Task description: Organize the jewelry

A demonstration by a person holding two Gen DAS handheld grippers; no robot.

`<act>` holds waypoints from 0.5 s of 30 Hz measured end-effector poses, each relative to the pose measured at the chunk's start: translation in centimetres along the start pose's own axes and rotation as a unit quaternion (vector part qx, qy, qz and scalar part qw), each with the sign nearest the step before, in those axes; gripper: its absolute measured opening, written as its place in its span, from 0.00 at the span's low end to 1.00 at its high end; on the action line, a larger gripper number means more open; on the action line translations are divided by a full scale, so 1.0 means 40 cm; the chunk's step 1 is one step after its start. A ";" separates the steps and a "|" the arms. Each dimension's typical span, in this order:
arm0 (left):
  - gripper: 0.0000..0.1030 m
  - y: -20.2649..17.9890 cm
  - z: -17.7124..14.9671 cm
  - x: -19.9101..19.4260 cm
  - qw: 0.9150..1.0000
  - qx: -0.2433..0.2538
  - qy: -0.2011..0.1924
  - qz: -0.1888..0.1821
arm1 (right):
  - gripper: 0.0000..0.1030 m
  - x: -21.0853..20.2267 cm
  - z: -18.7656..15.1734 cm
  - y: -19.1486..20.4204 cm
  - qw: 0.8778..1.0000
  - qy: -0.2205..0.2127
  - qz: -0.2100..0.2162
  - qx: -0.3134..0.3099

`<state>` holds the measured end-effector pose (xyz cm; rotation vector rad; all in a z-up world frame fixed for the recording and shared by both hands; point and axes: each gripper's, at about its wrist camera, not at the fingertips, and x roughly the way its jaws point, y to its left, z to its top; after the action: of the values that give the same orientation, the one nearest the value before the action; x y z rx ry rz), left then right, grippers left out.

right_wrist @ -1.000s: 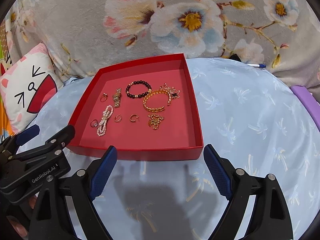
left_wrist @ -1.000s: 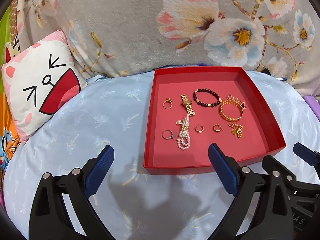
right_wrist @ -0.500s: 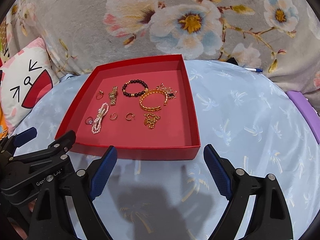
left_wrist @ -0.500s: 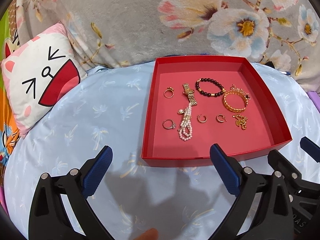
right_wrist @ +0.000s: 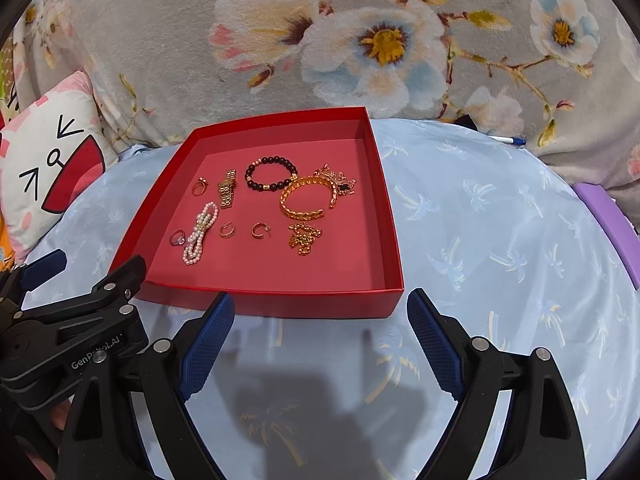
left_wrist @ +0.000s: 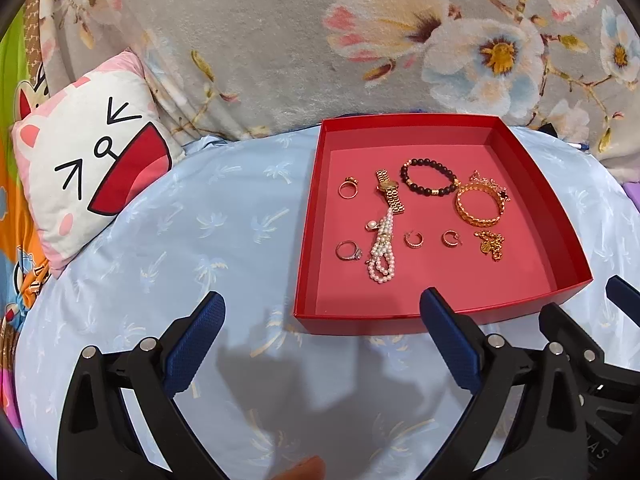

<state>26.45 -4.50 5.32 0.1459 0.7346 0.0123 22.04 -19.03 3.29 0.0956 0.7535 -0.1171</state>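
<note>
A red tray lies on the light blue bedsheet. In it lie two rings, a gold watch, a dark bead bracelet, a gold bangle, a pearl strand, two hoop earrings and a gold chain. My left gripper is open and empty in front of the tray's near left corner. My right gripper is open and empty in front of the tray's near edge.
A cat-face pillow leans at the left. A grey floral blanket rises behind the tray. A purple object lies at the right edge, a pen at the back right.
Both grippers have drawn back and shifted slightly, so the tray sits a little farther off in both views. Jaws stay open. The jewelry has not moved.
</note>
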 end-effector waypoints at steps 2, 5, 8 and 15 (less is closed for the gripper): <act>0.93 0.000 0.000 0.000 1.000 0.000 0.000 0.000 | 0.84 0.000 0.000 0.000 1.000 0.000 0.000 0.000; 0.93 -0.001 -0.001 0.000 1.000 0.000 0.000 0.000 | 0.84 0.000 0.000 0.001 1.000 0.000 0.000 0.000; 0.93 0.000 -0.001 0.001 1.000 0.000 -0.001 0.002 | 0.84 0.000 0.000 0.001 1.000 0.000 -0.001 0.000; 0.93 0.003 -0.001 0.000 1.000 0.000 -0.003 0.004 | 0.84 0.000 0.001 0.001 1.000 0.000 -0.001 -0.001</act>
<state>26.43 -4.37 5.30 0.1500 0.7287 0.0199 22.05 -19.00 3.33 0.0933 0.7529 -0.1179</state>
